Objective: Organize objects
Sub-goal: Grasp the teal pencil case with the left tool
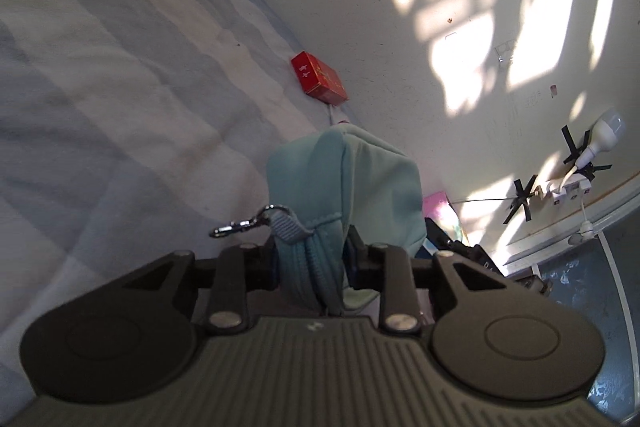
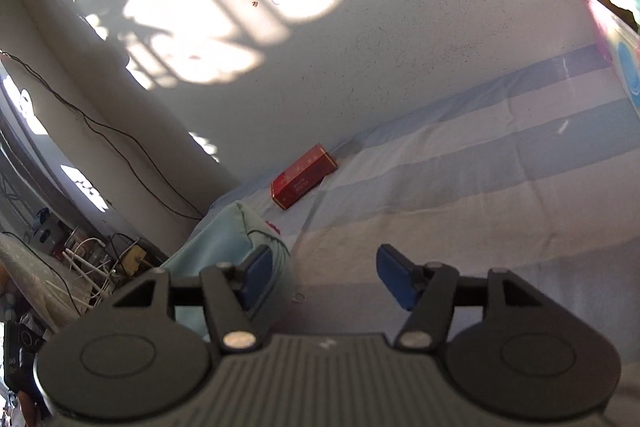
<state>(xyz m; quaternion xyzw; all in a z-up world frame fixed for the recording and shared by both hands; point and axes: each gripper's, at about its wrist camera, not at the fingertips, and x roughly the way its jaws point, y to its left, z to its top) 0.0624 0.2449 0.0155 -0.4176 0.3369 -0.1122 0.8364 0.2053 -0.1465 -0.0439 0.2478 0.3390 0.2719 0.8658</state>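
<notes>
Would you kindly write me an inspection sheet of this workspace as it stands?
Surface: striped bedsheet, wrinkled.
Job's things: mint pouch with metal clip; red box lying by the wall.
Clutter: pink box at the edge of the right view.
Tongs: left tongs shut on the pouch; right tongs open, nothing between them.
Cables: black wire on the wall; power strip.
Surroundings: sunlit white wall.
</notes>
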